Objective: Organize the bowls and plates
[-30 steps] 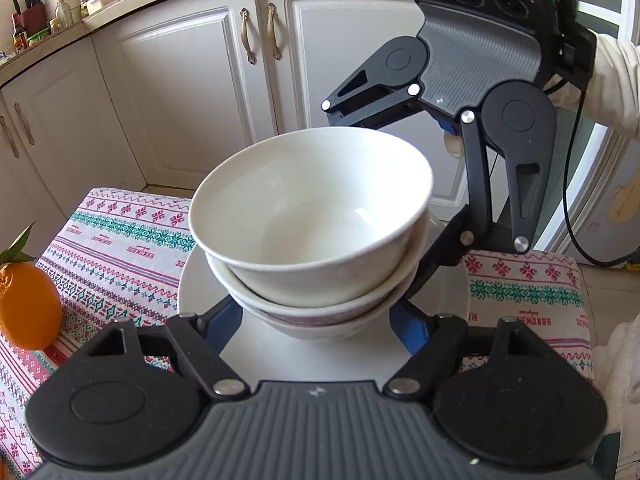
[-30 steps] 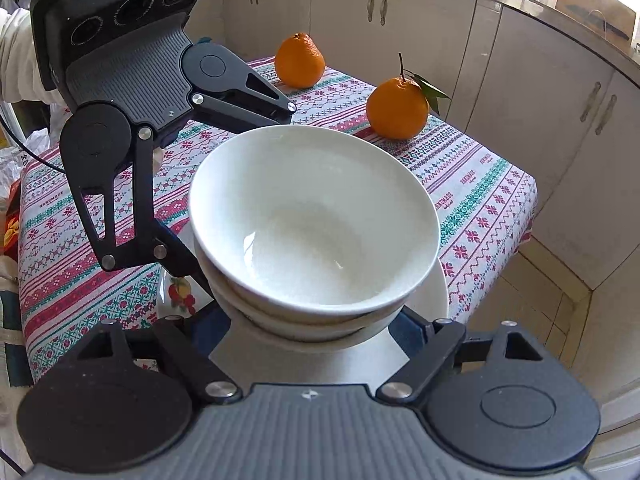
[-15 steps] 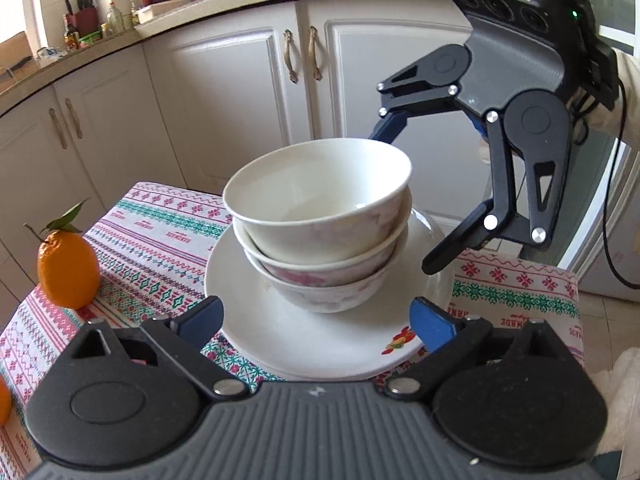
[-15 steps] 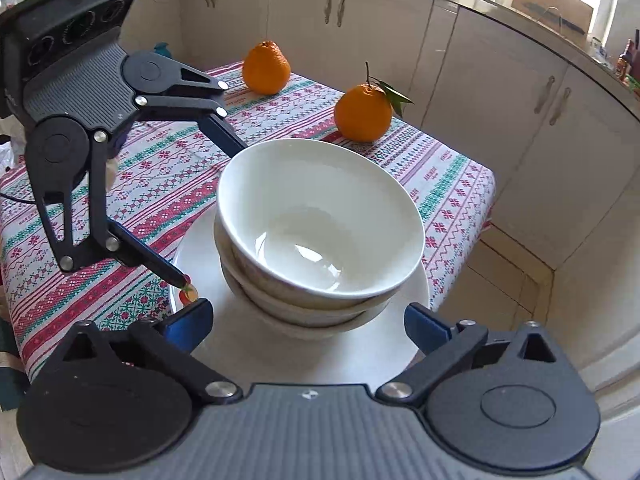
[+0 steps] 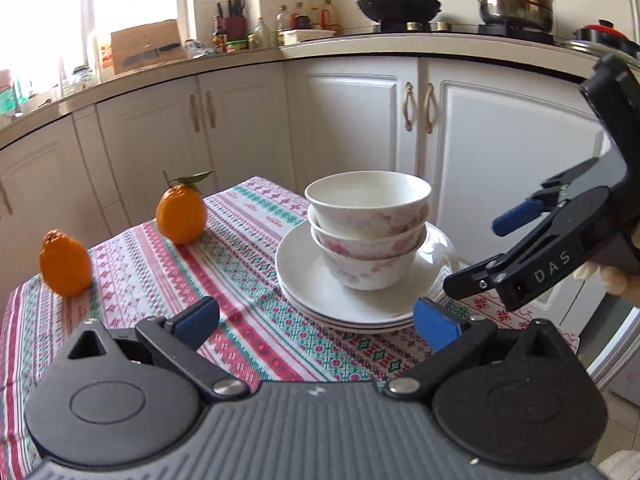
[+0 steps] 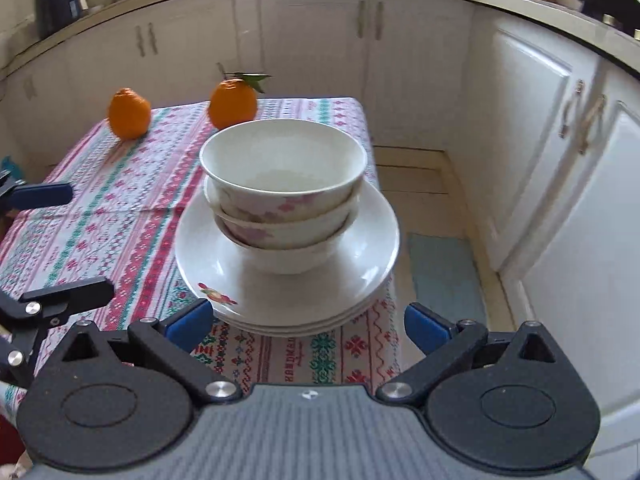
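Three white bowls with pink flowers [image 5: 368, 236] [image 6: 282, 196] stand nested on a stack of white plates [image 5: 308, 284] [image 6: 200, 264] near the table's corner. My left gripper [image 5: 316, 322] is open and empty, drawn back from the stack. My right gripper [image 6: 306, 326] is open and empty, also short of the plates. In the left wrist view the right gripper [image 5: 500, 248] shows at the right of the stack. In the right wrist view the left gripper's fingers [image 6: 40, 194] show at the left edge.
Two oranges [image 5: 181, 216] [image 5: 65, 264] [image 6: 233, 103] [image 6: 129, 113] sit on the patterned tablecloth [image 5: 240, 264] [image 6: 100, 208] beyond the stack. White kitchen cabinets [image 5: 360, 128] surround the table. The plates overhang the table edge [image 6: 384, 280] above the floor.
Both grippers have pulled back and away from the bowls and plates. The stack stays on the table.
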A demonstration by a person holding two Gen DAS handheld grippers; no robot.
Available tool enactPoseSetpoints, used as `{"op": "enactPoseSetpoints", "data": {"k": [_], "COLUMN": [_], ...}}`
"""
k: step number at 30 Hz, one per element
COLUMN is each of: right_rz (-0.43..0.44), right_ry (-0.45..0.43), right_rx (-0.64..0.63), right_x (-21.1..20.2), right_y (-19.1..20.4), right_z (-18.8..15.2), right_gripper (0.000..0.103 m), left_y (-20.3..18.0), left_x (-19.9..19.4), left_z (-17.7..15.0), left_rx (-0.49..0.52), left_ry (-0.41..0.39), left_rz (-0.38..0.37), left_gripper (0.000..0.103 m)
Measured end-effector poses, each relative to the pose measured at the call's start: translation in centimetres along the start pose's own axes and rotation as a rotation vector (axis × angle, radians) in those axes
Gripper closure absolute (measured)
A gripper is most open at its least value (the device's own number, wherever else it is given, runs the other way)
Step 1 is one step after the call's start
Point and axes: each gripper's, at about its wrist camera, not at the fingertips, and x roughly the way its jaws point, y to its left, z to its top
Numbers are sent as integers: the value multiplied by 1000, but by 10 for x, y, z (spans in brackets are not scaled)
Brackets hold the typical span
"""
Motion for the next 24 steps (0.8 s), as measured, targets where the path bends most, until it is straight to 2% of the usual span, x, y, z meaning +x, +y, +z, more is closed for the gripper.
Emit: {"op": "enactPoseSetpoints", "data": {"k": [4, 7, 11, 15, 24], "right_rz": [-85, -109, -154, -162, -160], "right_ry": [-27, -59, -135, -193, -229], "right_rx": [115, 149, 126, 109, 110], "right_x": [-23, -43, -69, -87, -93], "right_y": [11, 18, 33, 44, 50], "right_z": [-15, -20, -19, -15, -11], "right_gripper": [0, 0, 0, 0, 0], "left_y": [4, 8, 4, 3, 1], "left_x": [-18, -31, -51, -63, -65], "left_z": [-5, -5, -1, 5, 7], "left_rx": [-138, -195, -201, -205, -230], "left_ry": [27, 31, 15, -2, -16], "left_rz": [119, 159, 196, 233, 251], "left_gripper": [1, 1, 1, 1, 1]}}
